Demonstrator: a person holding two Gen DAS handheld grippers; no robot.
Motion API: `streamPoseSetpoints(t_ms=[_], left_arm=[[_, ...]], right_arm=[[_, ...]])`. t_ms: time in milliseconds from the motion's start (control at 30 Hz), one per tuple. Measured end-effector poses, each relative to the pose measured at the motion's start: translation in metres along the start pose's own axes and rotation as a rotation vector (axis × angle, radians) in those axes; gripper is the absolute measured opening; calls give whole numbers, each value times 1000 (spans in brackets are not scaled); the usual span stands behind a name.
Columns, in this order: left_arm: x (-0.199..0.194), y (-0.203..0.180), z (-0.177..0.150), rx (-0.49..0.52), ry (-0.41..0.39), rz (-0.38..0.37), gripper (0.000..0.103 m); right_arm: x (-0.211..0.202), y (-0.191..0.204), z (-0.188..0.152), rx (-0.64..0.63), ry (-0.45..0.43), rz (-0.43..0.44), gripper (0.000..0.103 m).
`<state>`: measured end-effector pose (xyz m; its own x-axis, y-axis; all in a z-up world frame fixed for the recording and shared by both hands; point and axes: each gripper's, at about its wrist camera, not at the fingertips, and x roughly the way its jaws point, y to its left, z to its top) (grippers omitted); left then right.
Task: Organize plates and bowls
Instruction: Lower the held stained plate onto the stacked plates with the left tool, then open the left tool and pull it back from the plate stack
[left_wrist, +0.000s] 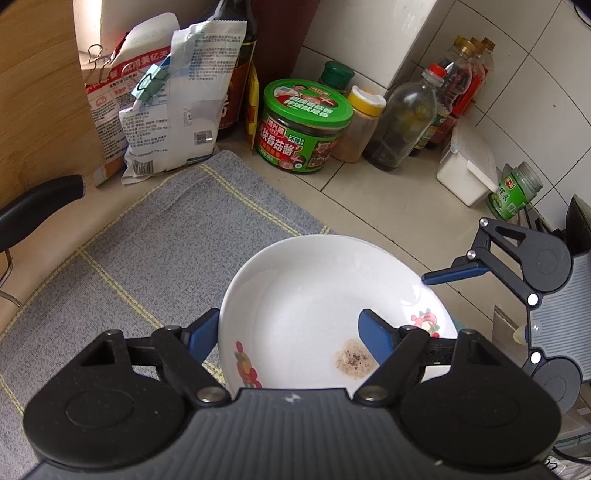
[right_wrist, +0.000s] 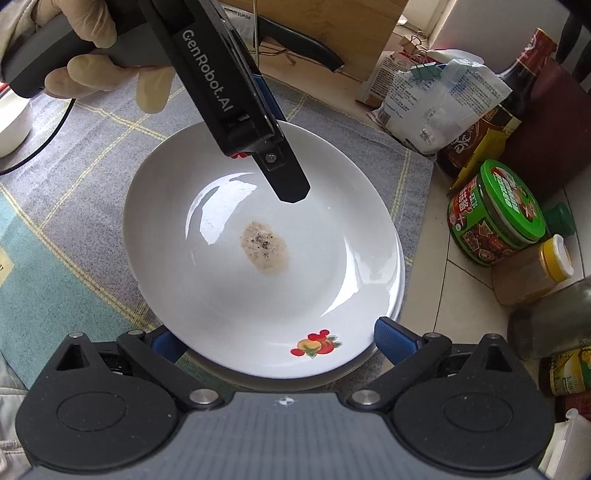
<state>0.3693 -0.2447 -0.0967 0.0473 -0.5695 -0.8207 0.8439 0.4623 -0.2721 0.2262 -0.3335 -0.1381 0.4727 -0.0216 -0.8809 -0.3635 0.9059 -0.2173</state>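
A white plate (left_wrist: 314, 295) with fruit decals and a brown stain lies on a grey checked mat (left_wrist: 155, 251). In the right wrist view the same plate (right_wrist: 258, 295) rests on a second white plate (right_wrist: 400, 295), of which only the rim shows. My left gripper (left_wrist: 288, 336) is open and straddles the plate's rim, one pad outside it and one over the inside. Held by a gloved hand (right_wrist: 92, 70), the left gripper (right_wrist: 284, 155) comes in from the far side. My right gripper (right_wrist: 277, 341) is open, with the plate's near rim between its fingers. From the left wrist the right gripper (left_wrist: 441, 310) is at the plate's right edge.
A green-lidded jar (left_wrist: 306, 129), several sauce bottles (left_wrist: 406, 118), clipped bags (left_wrist: 166, 110) and a white box (left_wrist: 467, 166) line the tiled wall. A wooden board (left_wrist: 40, 103) and a black handle (left_wrist: 40, 206) stand at the left. A white bowl (right_wrist: 11, 129) sits beyond the mat.
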Motion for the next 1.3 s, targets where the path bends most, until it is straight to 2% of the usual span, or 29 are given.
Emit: streamPoseSetpoints(t_ms=[567,900,1100,1300], left_arm=[[0,2,-2,-35,-5,-21,79],[-1,-6,-3,-5,-15,2,80],[0,-10,-3,23,-12,16,81],[1,-11,-3,31,-12,18,83]], right_arm=[[-1,7,6,-64,49,-20,103],[-4,8,1,28,38,-53,103],[-5,6,-6,109,23,-44,103],[-6,8,-9,114,6,-36,103]])
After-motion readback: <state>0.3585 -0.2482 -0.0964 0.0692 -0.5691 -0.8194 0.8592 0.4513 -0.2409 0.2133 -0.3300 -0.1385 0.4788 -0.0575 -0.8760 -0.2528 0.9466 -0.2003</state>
